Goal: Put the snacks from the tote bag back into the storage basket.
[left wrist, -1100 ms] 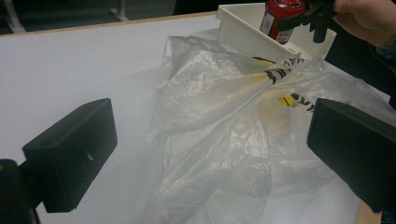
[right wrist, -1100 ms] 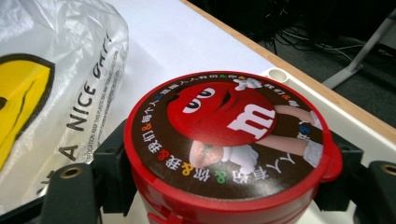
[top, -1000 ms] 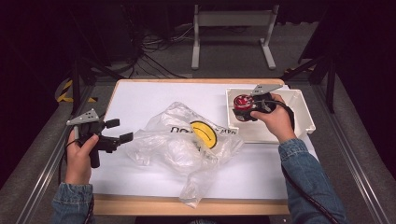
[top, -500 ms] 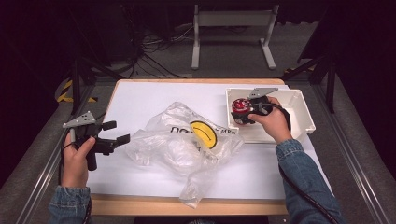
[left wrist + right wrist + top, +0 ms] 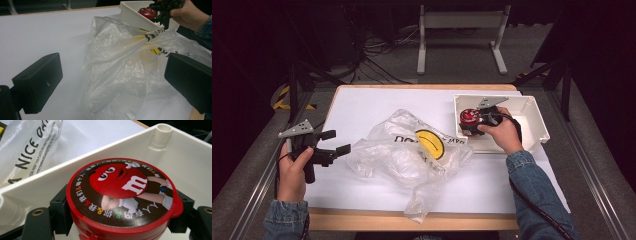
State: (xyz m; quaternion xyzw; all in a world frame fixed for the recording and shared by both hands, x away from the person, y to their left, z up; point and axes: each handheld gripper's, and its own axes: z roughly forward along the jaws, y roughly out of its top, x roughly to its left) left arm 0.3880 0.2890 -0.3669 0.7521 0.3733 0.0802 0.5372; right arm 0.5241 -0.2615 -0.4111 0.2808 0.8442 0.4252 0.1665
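A round candy tub [image 5: 122, 195] with a red lid and a cartoon picture sits between the jaws of my right gripper [image 5: 121, 216], which is shut on its sides. The tub [image 5: 468, 116] hangs low inside the white bin [image 5: 539, 120] at the table's right, where the right gripper [image 5: 474, 124] holds it near the bin's left wall. A crumpled clear plastic bag [image 5: 412, 150] with a yellow smiley lies mid-table. My left gripper [image 5: 339, 141] stands open just left of the bag, nothing between its jaws. In the left gripper view the bag [image 5: 117, 70] lies ahead of the left gripper [image 5: 113, 77].
The bag's printed side [image 5: 27, 147] lies just outside the bin wall [image 5: 175, 152]. White table surface [image 5: 362, 105] stretches behind the bag. Metal rails run along both table sides, and a white stand [image 5: 462, 30] is on the floor beyond.
My right gripper has sunk a little with the tub, deeper into the bin. The left gripper has stayed where it was.
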